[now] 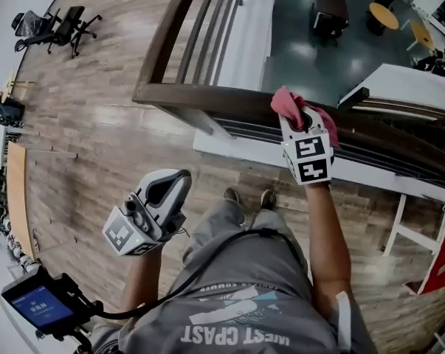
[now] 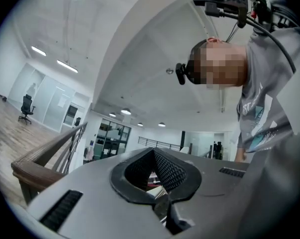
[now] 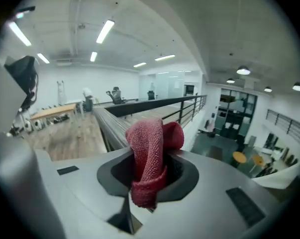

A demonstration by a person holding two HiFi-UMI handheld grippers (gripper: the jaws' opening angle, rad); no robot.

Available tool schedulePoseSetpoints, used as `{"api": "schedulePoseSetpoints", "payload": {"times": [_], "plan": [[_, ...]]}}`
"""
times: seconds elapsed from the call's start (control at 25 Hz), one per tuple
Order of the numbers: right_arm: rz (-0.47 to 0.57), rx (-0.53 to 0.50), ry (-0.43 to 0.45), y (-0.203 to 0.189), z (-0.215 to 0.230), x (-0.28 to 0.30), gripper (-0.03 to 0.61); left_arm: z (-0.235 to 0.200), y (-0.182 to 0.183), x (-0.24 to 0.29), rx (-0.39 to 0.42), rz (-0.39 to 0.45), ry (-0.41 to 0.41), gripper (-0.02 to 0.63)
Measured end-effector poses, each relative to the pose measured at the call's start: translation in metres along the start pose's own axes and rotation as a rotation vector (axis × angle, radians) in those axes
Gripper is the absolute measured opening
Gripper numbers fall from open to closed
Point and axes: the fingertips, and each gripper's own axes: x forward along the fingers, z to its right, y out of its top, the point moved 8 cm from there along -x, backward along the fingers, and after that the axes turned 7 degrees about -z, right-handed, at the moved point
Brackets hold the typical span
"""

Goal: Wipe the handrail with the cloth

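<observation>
The right tongs (image 3: 150, 180) are clamped on a red terry cloth (image 3: 150, 151). A thick fold is bunched between the jaws, a loop stands up in front of them, and a short tail hangs below. The cloth is soft, light and limp, so I judge it will drape and flatten over the rail with no risk of damage. A wad gripped at one fold could drag loose under a hard rub, so the bulky middle now held looks like the right place to grip. In the head view the right tongs (image 1: 296, 120) hold the cloth (image 1: 290, 102) at the top of the dark wooden handrail (image 1: 207, 96), a little way along from its corner. It seems to rest on the rail, though contact cannot be confirmed. The left tongs (image 2: 157, 183) are together with nothing between them, and in the head view the left tongs (image 1: 174, 183) hang low over the wooden floor (image 1: 82, 124), well apart from the rail. Slim balusters (image 1: 207, 28) run under the handrail, and beyond it lies a lower level with a round yellow table (image 1: 384, 15). No bucket, bin or other container shows in any view.
</observation>
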Motion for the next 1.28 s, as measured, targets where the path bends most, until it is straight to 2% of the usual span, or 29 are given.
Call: {"api": "schedulePoseSetpoints", "payload": {"times": [0.04,0.08,0.12,0.24,0.32,0.4,0.52,0.72,0.8,0.84,0.88,0.92,1.04,1.08,1.12,1.2,1.28], "plan": [[0.007,0.016,0.045,0.006,-0.007,0.006,0.064,-0.006,0.002,-0.002,-0.017,0.013,-0.004,0.0],[0.018,0.054,0.038,0.003,-0.004,0.004,0.064,-0.013,0.002,-0.007,-0.029,0.025,-0.007,0.0],[0.027,0.103,-0.026,-0.006,0.008,-0.003,0.064,-0.022,0.002,-0.015,-0.035,0.033,-0.008,0.0],[0.028,0.267,-0.345,-0.045,0.057,-0.041,0.064,-0.054,-0.001,-0.045,-0.051,0.041,-0.003,0.0],[0.015,0.314,-0.441,-0.06,0.069,-0.054,0.064,-0.058,-0.009,-0.06,-0.062,0.031,-0.002,0.0],[0.003,0.265,-0.408,-0.052,0.049,-0.043,0.064,-0.052,-0.017,-0.071,-0.053,0.007,-0.016,0.0],[-0.01,0.163,-0.232,-0.008,-0.032,0.013,0.064,-0.061,-0.02,-0.093,-0.04,-0.015,-0.033,0.0],[-0.048,0.052,0.054,0.115,-0.195,0.137,0.064,-0.143,0.006,-0.152,-0.029,-0.002,-0.051,0.0],[-0.047,0.023,0.159,0.139,-0.237,0.169,0.064,-0.164,0.008,-0.168,-0.034,0.006,-0.05,0.0],[-0.033,0.015,0.183,0.144,-0.247,0.177,0.064,-0.173,0.009,-0.173,-0.036,0.007,-0.047,0.0],[-0.006,0.016,0.172,0.144,-0.246,0.178,0.064,-0.18,0.008,-0.177,-0.039,0.007,-0.044,0.0],[0.029,0.027,0.117,0.139,-0.233,0.169,0.064,-0.184,0.007,-0.179,-0.041,0.006,-0.041,0.0],[0.064,0.111,-0.198,0.101,-0.148,0.113,0.064,-0.188,0.006,-0.179,-0.048,0.007,-0.038,0.0],[0.04,0.156,-0.279,0.086,-0.121,0.1,0.064,-0.189,0.003,-0.181,-0.054,0.003,-0.039,0.0],[0.02,0.199,-0.32,0.073,-0.105,0.094,0.064,-0.19,0.0,-0.184,-0.061,-0.003,-0.042,0.0],[0.029,0.207,-0.298,0.068,-0.118,0.098,0.064,-0.19,-0.005,-0.188,-0.075,-0.019,-0.06,0.0],[0.081,0.071,-0.176,0.082,-0.177,0.113,0.064,-0.188,-0.008,-0.186,-0.079,-0.036,-0.082,0.0]]}}
